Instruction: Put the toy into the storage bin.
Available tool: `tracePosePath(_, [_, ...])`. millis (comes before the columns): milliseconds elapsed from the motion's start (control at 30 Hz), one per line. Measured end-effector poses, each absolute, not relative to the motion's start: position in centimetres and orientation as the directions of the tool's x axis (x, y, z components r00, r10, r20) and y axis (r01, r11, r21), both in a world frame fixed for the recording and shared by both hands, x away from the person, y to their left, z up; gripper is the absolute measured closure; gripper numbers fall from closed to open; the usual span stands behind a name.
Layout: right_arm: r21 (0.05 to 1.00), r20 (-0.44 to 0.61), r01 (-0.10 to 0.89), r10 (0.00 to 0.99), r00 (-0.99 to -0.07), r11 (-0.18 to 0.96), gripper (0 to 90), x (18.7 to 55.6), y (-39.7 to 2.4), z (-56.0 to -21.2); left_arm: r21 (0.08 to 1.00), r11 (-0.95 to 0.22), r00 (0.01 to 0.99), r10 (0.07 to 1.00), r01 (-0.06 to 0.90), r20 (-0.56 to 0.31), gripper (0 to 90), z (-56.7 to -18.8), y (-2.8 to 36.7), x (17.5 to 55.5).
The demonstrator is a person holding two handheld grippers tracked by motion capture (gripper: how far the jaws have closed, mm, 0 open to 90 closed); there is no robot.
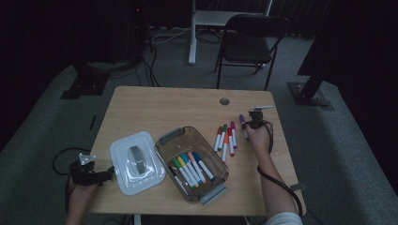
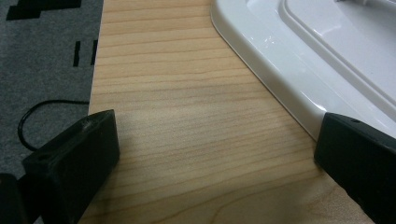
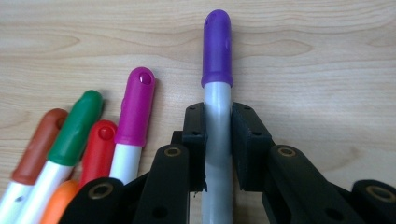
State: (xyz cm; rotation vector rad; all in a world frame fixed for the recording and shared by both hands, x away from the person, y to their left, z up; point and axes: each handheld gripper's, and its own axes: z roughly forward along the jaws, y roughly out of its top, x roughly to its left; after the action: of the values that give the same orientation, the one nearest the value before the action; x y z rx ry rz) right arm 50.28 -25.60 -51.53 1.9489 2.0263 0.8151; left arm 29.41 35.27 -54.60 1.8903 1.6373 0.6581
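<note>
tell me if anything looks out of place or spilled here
Nothing stands out. The white lid lies flat beside the open container, markers are neatly grouped, and the right gripper clamps the purple marker squarely.

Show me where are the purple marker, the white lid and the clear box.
purple marker (image 3: pixel 217 46): right gripper view, on its cap.
white lid (image 1: pixel 123 161): high view, on its flat left part.
clear box (image 1: pixel 164 151): high view, on its left rim.

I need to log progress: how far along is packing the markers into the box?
Done: several markers lie inside the clear plastic box, whose white lid is off beside it. In hand: the right tool is shut on the purple-capped marker. Left: five loose markers on the wooden table; the left tool sits open by the lid.
</note>
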Motion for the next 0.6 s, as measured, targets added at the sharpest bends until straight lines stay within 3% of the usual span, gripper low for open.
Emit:
tracePosePath(333, [0.565,0.301,0.822,0.945,-0.125,-0.072,76.8,47.8,-27.1,-48.6,0.683,-0.108,0.139,0.990,0.722,0.010,0.6,-54.6,35.3,29.4])
tracePosePath(600, [0.615,0.330,0.787,0.922,-0.201,-0.049,76.8,45.1,-27.1,-45.9,0.684,-0.108,0.139,0.990,0.722,0.010,0.6,-54.6,35.3,29.4])
